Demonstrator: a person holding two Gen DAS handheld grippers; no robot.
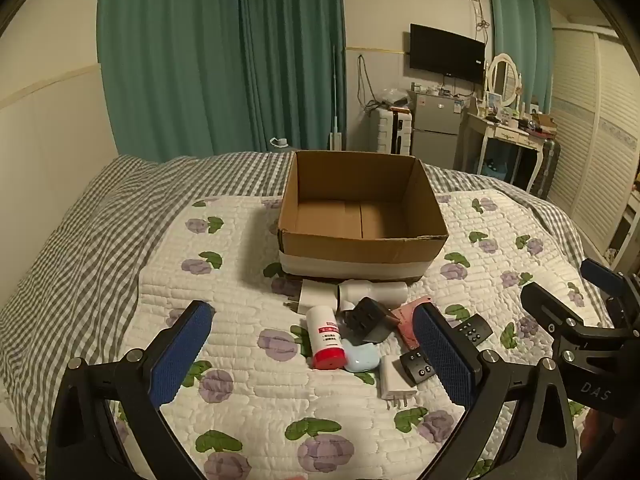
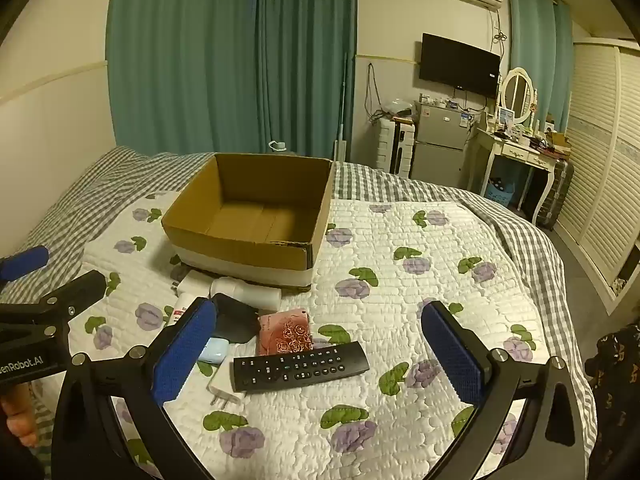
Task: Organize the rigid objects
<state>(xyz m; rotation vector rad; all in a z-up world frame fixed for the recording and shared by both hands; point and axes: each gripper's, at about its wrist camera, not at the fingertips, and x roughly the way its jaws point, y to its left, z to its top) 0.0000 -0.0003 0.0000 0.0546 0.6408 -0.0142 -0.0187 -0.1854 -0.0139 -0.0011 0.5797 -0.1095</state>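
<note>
A bedroom with teal curtains (image 1: 220,52), a wall television (image 1: 446,54) and a white vanity desk (image 1: 506,136) lies behind a bed spread with a white quilt (image 1: 248,392) printed with purple flowers over a grey checked sheet (image 1: 72,248).

From the left wrist, an open cardboard box (image 1: 360,252) sits mid-quilt, nothing visible inside. Just in front of it lies a cluster: a white adapter (image 1: 316,294), a white bottle on its side (image 1: 374,292), a red-capped white tube (image 1: 324,338), a black plug block (image 1: 368,320), a pale blue case (image 1: 362,356), a white charger (image 1: 394,380) with prongs toward the camera, a pink patterned card case (image 1: 408,322) and a black remote (image 1: 418,366) partly hidden by the finger. The left gripper (image 1: 316,356) hovers above the cluster, its blue-padded jaws spread wide and holding nothing. The right gripper (image 1: 580,320) shows at the frame's right edge.

From the right wrist, the box (image 2: 240,252) lies left of centre. The remote (image 2: 300,366) lies flat nearest the camera, the card case (image 2: 286,332) just behind it, the charger (image 2: 222,386) at its left end. The right gripper (image 2: 320,354) hangs over the remote, jaws wide apart, clasping nothing.
</note>
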